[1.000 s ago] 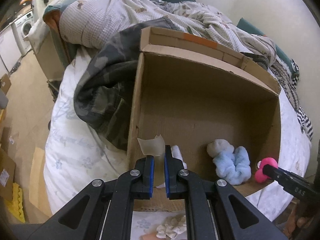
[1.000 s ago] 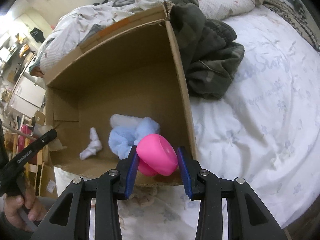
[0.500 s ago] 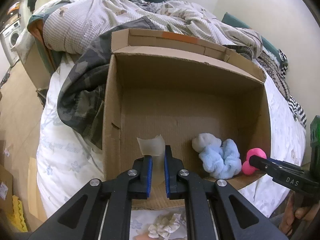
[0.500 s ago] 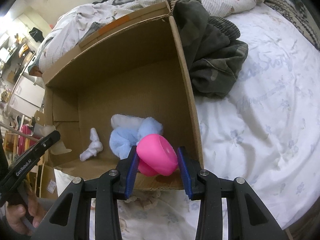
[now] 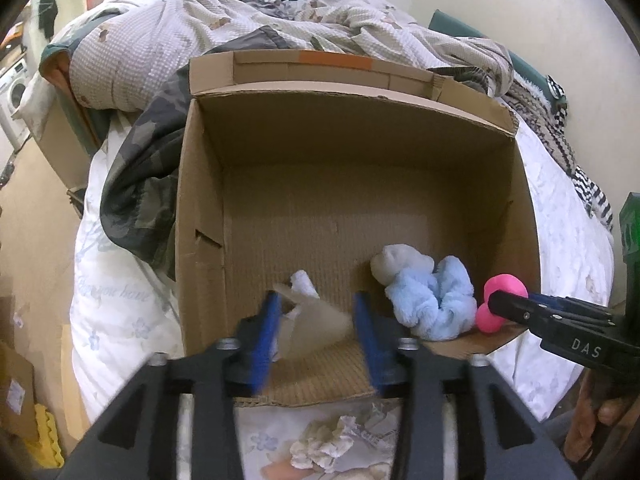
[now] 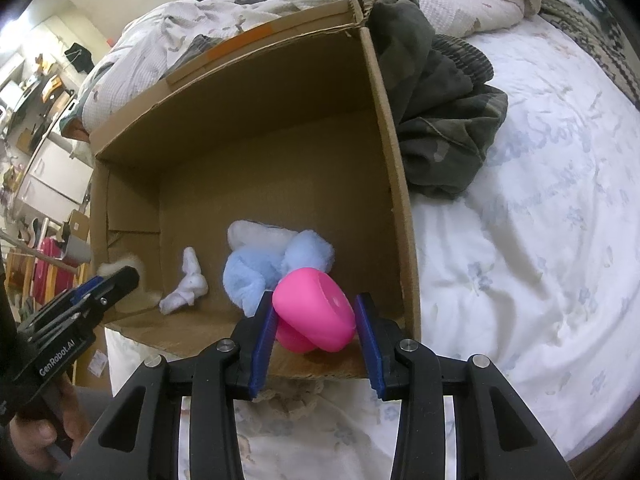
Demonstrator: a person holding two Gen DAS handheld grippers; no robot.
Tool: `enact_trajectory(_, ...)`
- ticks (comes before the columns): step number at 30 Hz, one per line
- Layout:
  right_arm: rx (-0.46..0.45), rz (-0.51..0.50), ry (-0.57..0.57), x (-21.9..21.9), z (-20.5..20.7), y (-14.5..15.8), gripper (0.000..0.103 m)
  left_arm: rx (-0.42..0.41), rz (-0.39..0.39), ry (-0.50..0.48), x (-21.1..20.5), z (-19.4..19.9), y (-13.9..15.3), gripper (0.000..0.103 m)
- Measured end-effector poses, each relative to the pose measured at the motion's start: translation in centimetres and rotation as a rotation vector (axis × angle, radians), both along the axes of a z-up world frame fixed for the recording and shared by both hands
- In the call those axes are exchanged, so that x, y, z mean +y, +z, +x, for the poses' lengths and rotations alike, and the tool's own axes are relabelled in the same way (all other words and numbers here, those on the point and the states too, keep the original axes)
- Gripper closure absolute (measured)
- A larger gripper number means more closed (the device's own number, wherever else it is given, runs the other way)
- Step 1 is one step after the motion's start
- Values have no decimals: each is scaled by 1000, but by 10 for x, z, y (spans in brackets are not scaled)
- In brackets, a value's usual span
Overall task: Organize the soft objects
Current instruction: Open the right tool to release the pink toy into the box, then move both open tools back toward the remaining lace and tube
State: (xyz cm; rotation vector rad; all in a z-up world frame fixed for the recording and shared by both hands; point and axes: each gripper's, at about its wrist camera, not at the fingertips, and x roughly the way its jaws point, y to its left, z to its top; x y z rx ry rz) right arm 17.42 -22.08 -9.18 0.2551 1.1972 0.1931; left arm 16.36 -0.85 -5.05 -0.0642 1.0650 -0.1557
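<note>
Pinching pink toy [image 6: 316,312], right jaws | left jaws spread | beige piece [image 5: 316,330] blurred

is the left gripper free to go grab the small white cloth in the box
Probably yes: the left gripper is open at the box's near edge, the small white cloth just ahead, with only the released beige piece between.

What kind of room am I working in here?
Most likely a bedroom in a lived-in home. The cardboard box sits on a bed with a floral white sheet and a rumpled quilt behind it. A washing machine shows at the far left, probably in an adjoining space.
</note>
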Motion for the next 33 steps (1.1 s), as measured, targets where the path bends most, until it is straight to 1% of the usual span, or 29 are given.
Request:
enact_trajectory(2,-4,7,4,1,0,1,61,-16,6,7,1,-2,2,37)
enact_trajectory(3,-5,12,5,2,0,1,60,-23,10,11,1,-3,4,35)
enact_trajectory(4,-8,14,6,2,-1,1,53,-25,15,11,1,-3,4,35)
enact_trajectory(5,-12,16,6,3,-1,2,41,-21,20,10,0,-2,4,35)
enact_trajectory(7,-29,22,8,5,-2,6,31,-13,25,13,0,-2,3,35)
enact_trajectory(8,-39,24,11,6,-2,8,29,-9,25,16,1,-1,2,35)
enact_trajectory(11,-53,19,17,8,-3,11,27,-5,23,26,3,-1,2,35)
enact_trajectory(23,-57,34,6,5,-5,14,27,-20,20,42,9,-4,8,35)
enact_trajectory(33,-95,33,13,10,-25,30,27,-45,17,76,23,-25,26,35)
